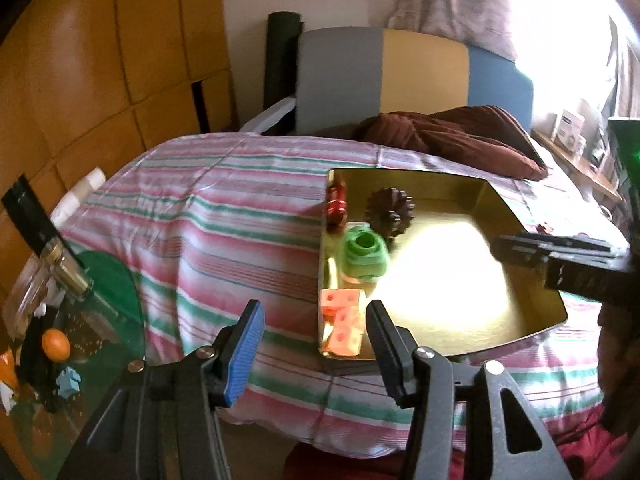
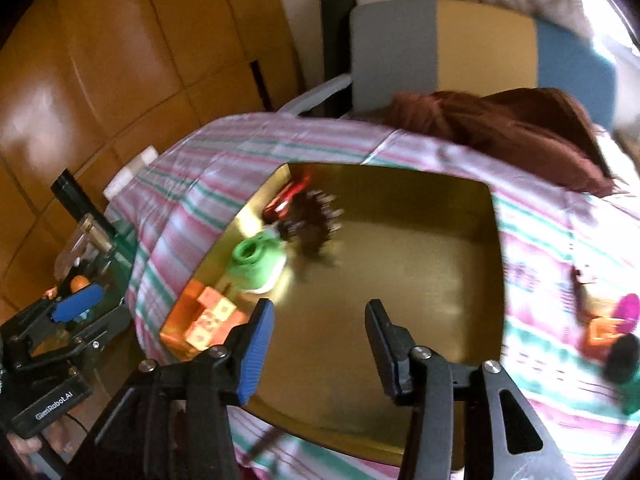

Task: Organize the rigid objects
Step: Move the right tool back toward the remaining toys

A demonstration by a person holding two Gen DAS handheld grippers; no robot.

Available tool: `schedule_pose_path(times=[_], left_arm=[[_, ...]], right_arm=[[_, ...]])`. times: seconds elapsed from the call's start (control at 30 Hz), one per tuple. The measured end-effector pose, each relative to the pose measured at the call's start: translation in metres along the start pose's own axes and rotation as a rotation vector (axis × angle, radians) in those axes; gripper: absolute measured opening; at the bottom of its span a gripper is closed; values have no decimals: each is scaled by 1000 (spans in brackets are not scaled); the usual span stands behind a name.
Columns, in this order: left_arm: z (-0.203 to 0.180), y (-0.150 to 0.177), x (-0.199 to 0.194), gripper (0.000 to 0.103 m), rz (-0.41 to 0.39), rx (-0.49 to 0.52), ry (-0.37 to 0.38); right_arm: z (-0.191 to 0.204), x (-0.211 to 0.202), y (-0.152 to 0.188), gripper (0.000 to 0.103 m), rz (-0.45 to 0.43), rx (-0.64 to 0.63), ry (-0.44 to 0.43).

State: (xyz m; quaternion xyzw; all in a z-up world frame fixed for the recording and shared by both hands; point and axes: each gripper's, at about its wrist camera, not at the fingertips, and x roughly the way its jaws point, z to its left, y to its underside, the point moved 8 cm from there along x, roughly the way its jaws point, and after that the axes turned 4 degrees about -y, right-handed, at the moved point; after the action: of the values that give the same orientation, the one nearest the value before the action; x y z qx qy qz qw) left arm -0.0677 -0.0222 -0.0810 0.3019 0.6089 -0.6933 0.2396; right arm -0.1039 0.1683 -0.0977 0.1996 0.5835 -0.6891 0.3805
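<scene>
A gold tray (image 1: 520,208) (image 2: 440,188) lies on the striped bed cover. Along its left side sit a red piece (image 1: 335,204) (image 2: 290,196), a dark brown gear (image 1: 390,210) (image 2: 312,220), a green ring-shaped block (image 1: 364,254) (image 2: 254,262) and a pink-orange holed block (image 1: 343,322) (image 2: 210,320). My left gripper (image 1: 316,354) is open and empty, low at the tray's near left corner. My right gripper (image 2: 320,354) is open and empty above the tray's near floor; it also shows in the left wrist view (image 1: 560,254). The right view is blurred.
More pieces, magenta (image 2: 628,308), orange (image 2: 600,334) and black (image 2: 622,358), lie on the cover right of the tray. A dark red pillow (image 1: 460,136) lies behind it. A glass side table (image 1: 108,292) on the left holds a bottle (image 1: 32,300), an orange ball (image 1: 56,344) and small toys.
</scene>
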Motion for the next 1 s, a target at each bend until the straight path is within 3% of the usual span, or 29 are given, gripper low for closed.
schedule_pose_path(times=[0.33,0.57,0.63,0.83,1.0], left_arm=[[-48,-4,-3,53,14,95,79],[-84,-11,-5,53,-11,203,74],[-95,-13,-6,53,-17,231,77],[-132,-17,-3,53,-15,316,100],[-170,-25,0,53,1,367,170]], right_arm=[[-93,-62,-4,57,-110,104,153],[-182,-108,-1,67,-168,188,319],[-220,-123,6,73,-192,238,403],[-319,-158,52,73,-241,467,587],[-360,-177,78,73,-267,704,590]])
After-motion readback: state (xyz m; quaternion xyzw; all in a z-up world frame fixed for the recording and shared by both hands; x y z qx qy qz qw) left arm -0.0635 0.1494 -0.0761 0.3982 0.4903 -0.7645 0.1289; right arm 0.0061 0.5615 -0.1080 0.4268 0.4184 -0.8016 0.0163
